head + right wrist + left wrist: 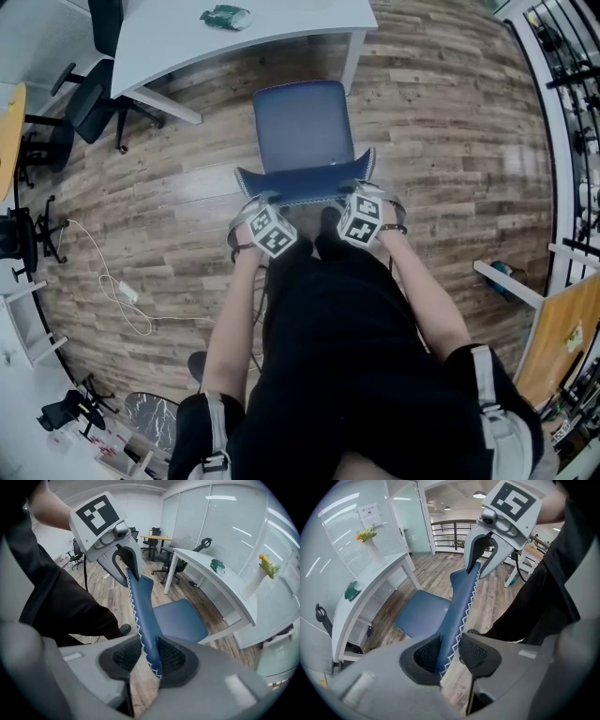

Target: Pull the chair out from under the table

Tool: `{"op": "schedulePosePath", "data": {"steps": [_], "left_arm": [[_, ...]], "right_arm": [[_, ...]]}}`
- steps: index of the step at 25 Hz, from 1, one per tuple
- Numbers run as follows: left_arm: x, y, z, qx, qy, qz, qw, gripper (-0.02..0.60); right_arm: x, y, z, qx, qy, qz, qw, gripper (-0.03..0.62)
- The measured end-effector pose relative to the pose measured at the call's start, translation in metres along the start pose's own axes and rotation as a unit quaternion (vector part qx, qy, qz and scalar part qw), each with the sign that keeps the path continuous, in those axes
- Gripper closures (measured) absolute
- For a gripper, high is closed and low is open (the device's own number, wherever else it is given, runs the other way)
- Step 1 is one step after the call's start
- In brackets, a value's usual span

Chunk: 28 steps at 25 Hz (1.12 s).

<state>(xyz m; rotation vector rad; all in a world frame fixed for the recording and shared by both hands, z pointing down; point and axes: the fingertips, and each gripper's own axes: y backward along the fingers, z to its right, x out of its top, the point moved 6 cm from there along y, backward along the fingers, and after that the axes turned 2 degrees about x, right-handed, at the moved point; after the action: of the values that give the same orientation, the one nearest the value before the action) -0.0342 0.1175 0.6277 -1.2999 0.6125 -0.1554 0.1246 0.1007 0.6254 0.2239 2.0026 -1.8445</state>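
**Both grippers clamped on the chair's back, seat clear of the table**

Nearest the camera, the person's dark-clothed torso fills the lower head view and hides the floor beneath it. Only one shoe [328,221] shows past it, just behind the chair.

The left gripper [450,652] has its jaws closed narrowly on the top edge of the backrest [305,185], one ribbed pad against each face of the blue panel. The right gripper [149,656] grips the same edge further along in the same way. Both point steeply down.

From above the backrest appears nearly edge-on. Its long top edge runs left to right between the two grippers.

The chair [302,127] faces away from the person, with its seat pointing toward the white table [281,21]. The whole seat outline shows on the wooden floor [441,141], and its front edge lies near the table's edge. The seat hides the chair's legs.

The table is cut off at the top of the frame. A small green object [226,16] on it is too small to identify.
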Motion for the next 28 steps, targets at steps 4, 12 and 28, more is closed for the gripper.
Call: {"op": "schedulePosePath", "data": {"steps": [4,12,28], "left_arm": [[0.004,0.002,-0.008,0.010,-0.002,0.012,0.9999,0.459],[0.011,0.001,-0.025,0.033,-0.007,0.031,0.9989,0.457],[0.017,0.000,-0.040,0.025,0.002,0.030,0.9992,0.456]], "right_arm": [[0.004,0.001,0.008,-0.006,-0.004,0.005,1.000,0.479],[0.008,0.003,0.026,-0.026,-0.018,0.024,0.999,0.473],[0.010,0.004,0.041,-0.022,-0.015,0.054,0.998,0.471]]}}
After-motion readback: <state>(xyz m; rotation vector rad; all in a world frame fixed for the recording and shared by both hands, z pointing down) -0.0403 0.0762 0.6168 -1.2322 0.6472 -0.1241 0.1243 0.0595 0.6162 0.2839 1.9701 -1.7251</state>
